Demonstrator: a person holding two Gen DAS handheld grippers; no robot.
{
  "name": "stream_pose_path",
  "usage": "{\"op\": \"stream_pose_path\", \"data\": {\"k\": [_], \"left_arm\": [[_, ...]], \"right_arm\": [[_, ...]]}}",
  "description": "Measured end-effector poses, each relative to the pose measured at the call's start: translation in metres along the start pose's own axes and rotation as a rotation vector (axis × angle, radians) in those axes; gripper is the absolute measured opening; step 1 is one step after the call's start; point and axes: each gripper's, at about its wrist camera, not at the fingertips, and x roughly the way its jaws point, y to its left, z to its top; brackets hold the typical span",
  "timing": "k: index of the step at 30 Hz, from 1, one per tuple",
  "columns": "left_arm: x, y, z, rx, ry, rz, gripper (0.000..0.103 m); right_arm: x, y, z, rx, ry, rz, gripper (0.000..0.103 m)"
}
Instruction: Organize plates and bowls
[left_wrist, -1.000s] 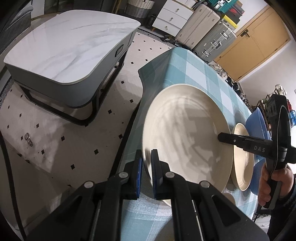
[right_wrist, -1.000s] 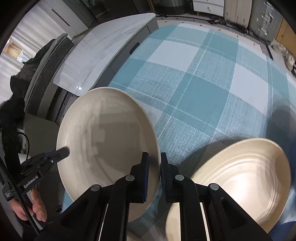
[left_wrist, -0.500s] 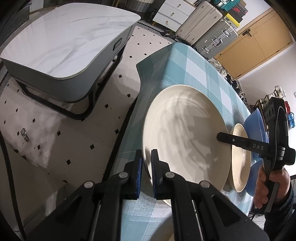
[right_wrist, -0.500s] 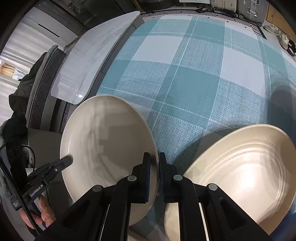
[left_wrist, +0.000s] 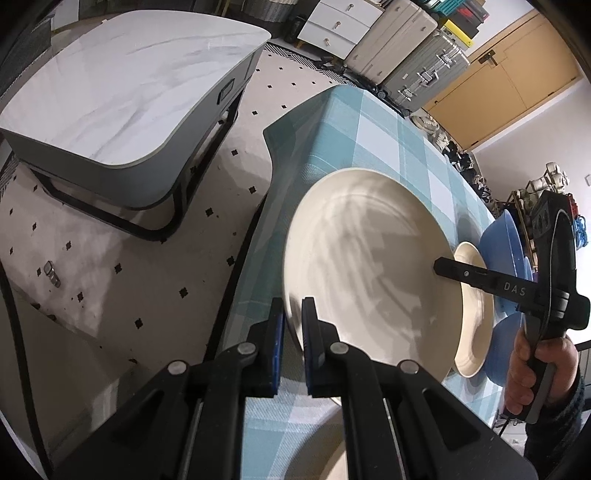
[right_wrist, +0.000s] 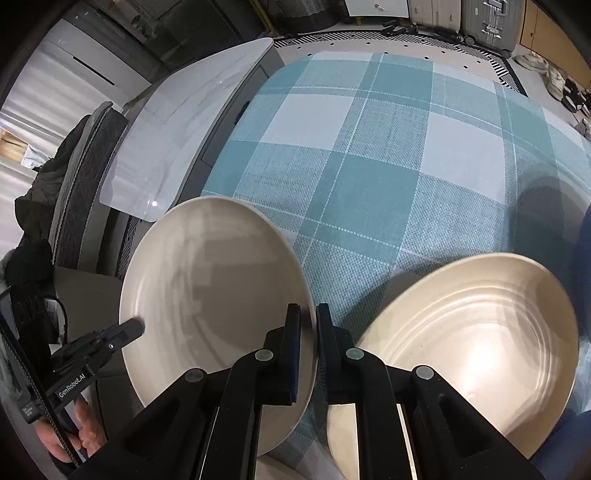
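A large cream plate (left_wrist: 369, 273) is held above the checked table between both grippers. My left gripper (left_wrist: 292, 325) is shut on its near rim. My right gripper (right_wrist: 308, 325) is shut on the opposite rim of the same plate (right_wrist: 210, 288); it also shows in the left wrist view (left_wrist: 443, 266). A second cream plate (right_wrist: 469, 343) lies on the table to the right, also seen in the left wrist view (left_wrist: 476, 306). Blue bowls (left_wrist: 506, 243) stand behind it.
The teal checked tablecloth (right_wrist: 369, 155) covers the table. A marble-topped side table (left_wrist: 122, 85) stands on the tiled floor to the left. Suitcases (left_wrist: 417, 44) and white drawers (left_wrist: 340, 26) line the far wall.
The plate, gripped at both rims, has shifted slightly over the table; the second cream plate appears a little further to the right in the right wrist view. Both grippers stay shut.
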Motion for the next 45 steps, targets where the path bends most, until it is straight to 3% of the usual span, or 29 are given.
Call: {"op": "stream_pose_path", "data": {"k": [17,34,45], "left_arm": [[-0.029,-0.022,-0.032,0.021,-0.021,0.009,0.006],[-0.043,-0.042,-0.114,0.052,-0.002,0.036,0.006],[-0.042,-0.045,-0.154,0.103,0.006,0.094,0.006]], "right_arm": [[-0.04,-0.001,-0.037,0.004,-0.057,0.012,0.008],[-0.079,0.004,-0.138,-0.059,-0.085,-0.054,0.008],[-0.065,-0.003,-0.194,-0.062,-0.069,-0.048,0.008]]}}
